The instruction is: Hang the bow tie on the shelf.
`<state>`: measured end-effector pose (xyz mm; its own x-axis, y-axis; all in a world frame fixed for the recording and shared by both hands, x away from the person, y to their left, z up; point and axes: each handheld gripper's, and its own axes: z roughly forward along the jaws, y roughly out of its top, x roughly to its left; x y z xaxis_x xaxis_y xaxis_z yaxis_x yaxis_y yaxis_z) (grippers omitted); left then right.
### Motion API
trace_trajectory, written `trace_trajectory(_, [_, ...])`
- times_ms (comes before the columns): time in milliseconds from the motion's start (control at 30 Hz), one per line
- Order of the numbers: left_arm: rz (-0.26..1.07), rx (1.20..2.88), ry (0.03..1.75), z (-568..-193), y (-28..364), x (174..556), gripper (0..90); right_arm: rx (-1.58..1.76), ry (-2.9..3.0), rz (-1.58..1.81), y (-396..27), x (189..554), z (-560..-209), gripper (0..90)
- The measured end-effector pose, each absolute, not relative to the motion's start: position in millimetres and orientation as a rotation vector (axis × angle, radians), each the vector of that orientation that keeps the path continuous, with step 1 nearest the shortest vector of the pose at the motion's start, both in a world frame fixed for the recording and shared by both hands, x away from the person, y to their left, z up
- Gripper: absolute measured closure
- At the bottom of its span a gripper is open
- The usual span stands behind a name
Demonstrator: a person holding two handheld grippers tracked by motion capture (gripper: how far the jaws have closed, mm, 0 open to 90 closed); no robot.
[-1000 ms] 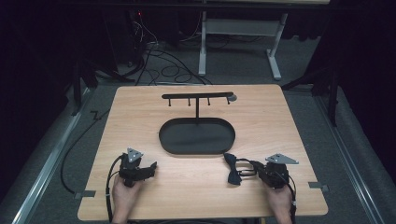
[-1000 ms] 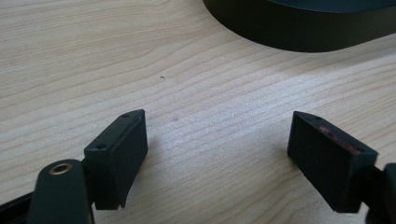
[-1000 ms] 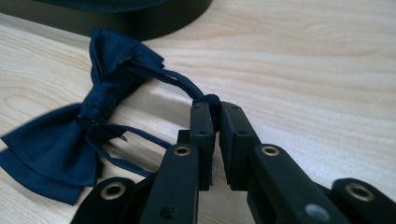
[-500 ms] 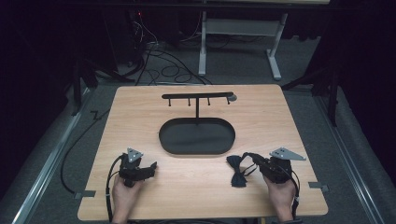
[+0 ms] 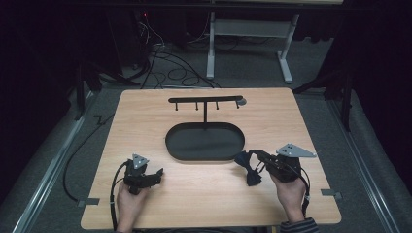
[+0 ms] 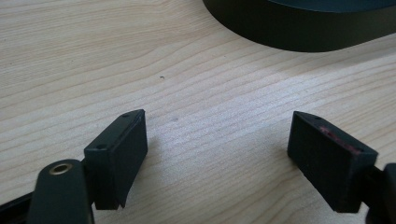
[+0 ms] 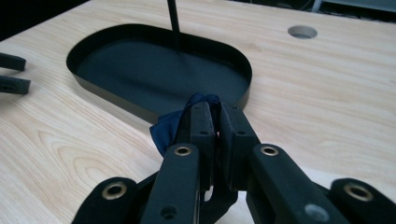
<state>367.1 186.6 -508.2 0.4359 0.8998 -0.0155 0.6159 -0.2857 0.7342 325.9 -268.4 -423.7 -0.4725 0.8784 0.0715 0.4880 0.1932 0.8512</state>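
While clenching a dark blue cloth [image 7: 170, 127], the right gripper [image 7: 214, 109] is hiding most of it; the left gripper [image 6: 219, 140] is gaping empty.

"What kind of place is this?"

"It looks like a lab or a test room, not a home."

"How can you tell?"

"A bare wooden table [image 5: 145, 121] stands alone on grey carpet [image 5: 43, 160]. All around it is dark, like black curtains."

"What else?"

"Lots of black cables [image 5: 165, 65] lie tangled on the floor behind the table. A small red light [image 5: 144, 14] glows on some gear back there. There is a white metal desk frame [image 5: 248, 46] too."

"And near the table?"

"Metal rails [image 5: 53, 167] run along both sides on the floor. Bits of tape [image 5: 88, 201] mark the table's front corners. A round cable hole [image 7: 302, 31] is cut in the top."
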Motion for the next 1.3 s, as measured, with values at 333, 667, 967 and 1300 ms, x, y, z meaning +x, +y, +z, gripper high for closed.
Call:
trace_trajectory(333, [0.537, 2.013, 1.271, -508, 187, 367, 20.5, 1.224, 2.047, 1.231, -261, 335, -409, 86.0])
trace_trajectory(667, [0.536, 2.014, 1.272, -508, 187, 367, 20.5, 1.167, 2.053, 1.265, -254, 345, -390, 86.0])
trace_trajectory(967, [0.536, 2.014, 1.272, -508, 187, 367, 20.5, 1.128, 2.076, 1.276, -247, 358, -380, 86.0])
trace_trajectory(1300, [0.538, 2.012, 1.272, -508, 187, 367, 20.5, 1.093, 2.103, 1.249, -236, 377, -370, 86.0])
